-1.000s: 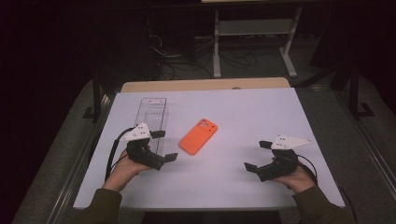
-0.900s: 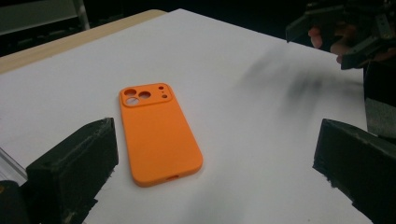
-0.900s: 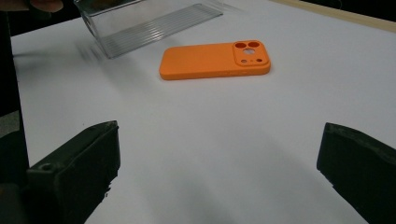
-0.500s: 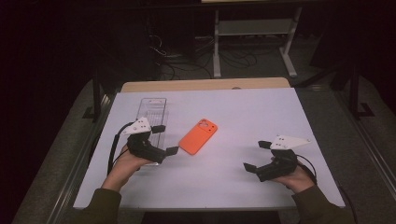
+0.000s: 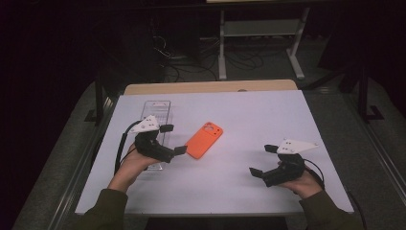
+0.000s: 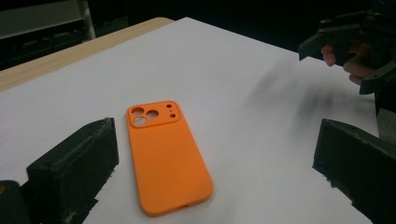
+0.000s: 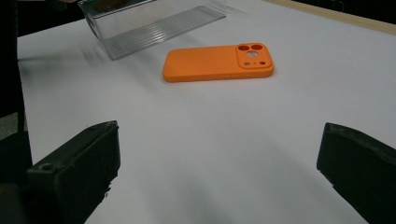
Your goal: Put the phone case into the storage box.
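Two grippers are held over the white table top [image 5: 239, 115], and the left gripper [image 5: 171, 140] is by far the nearer to the flat orange silicone phone case [image 5: 204, 140], which lies camera-cutout side up near the middle of the table. In the high view the case is found at about three o'clock from that gripper, just beside the tip of its lower jaw, though contact cannot be confirmed. The long axis of the case is laid from seven o'clock to one o'clock, the camera holes at the far end.

In the left gripper view the orange case [image 6: 166, 156] is seen between the two widely parted jaws, nearer the left one, with nothing gripped. The right gripper [image 5: 261, 160] is held well apart, at about four o'clock from the case; its jaws are likewise spread wide and empty, and in the right gripper view the case [image 7: 218, 62] is seen lying crosswise well ahead of them. A clear ribbed plastic tray [image 5: 156, 114] lies beneath and behind the left gripper, at roughly ten o'clock from the case. A grasp across the short width is judged the likely coming move.
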`<state>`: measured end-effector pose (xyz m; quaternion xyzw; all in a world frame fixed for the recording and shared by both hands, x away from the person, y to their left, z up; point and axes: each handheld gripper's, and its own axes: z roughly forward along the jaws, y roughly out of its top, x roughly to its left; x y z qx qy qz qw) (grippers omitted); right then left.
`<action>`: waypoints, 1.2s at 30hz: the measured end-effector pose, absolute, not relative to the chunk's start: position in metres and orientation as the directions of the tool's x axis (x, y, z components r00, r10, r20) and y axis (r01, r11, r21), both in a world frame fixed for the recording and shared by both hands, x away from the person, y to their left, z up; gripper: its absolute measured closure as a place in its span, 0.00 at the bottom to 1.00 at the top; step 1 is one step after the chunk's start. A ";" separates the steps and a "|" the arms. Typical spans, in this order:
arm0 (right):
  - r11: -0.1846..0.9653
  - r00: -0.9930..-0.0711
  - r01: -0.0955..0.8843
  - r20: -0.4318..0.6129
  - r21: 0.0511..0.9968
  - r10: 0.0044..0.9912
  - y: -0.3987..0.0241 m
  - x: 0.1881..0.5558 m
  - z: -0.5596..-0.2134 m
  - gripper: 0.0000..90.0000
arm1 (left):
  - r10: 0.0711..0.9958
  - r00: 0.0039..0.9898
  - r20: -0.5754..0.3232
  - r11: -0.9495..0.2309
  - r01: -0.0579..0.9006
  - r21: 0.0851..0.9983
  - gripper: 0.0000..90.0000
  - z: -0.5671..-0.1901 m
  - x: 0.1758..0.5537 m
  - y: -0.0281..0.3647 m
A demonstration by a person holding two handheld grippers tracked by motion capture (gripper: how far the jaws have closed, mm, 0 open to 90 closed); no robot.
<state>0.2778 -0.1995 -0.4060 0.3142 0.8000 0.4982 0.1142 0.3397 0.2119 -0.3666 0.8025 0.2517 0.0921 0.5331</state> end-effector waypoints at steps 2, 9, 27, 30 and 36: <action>0.306 -0.777 0.389 0.131 0.869 0.615 -0.199 0.278 -0.406 0.00 | 0.499 0.859 -0.113 -0.310 0.299 0.902 0.00 -0.365 0.341 0.210; 0.307 -0.777 0.388 0.130 0.869 0.615 -0.199 0.278 -0.406 0.00 | 0.496 0.861 -0.112 -0.310 0.297 0.903 0.00 -0.365 0.345 0.207; 0.301 -0.775 0.389 0.133 0.870 0.617 -0.200 0.279 -0.406 0.00 | 0.503 0.859 -0.091 -0.349 0.298 0.889 0.04 -0.360 0.363 0.194; 0.300 -0.775 0.389 0.133 0.871 0.618 -0.200 0.278 -0.406 0.00 | 0.507 0.858 -0.089 -0.355 0.301 0.885 0.05 -0.358 0.366 0.192; 0.296 -0.773 0.390 0.135 0.872 0.620 -0.200 0.279 -0.406 0.00 | 0.519 0.850 -0.090 -0.364 0.315 0.876 0.09 -0.355 0.373 0.187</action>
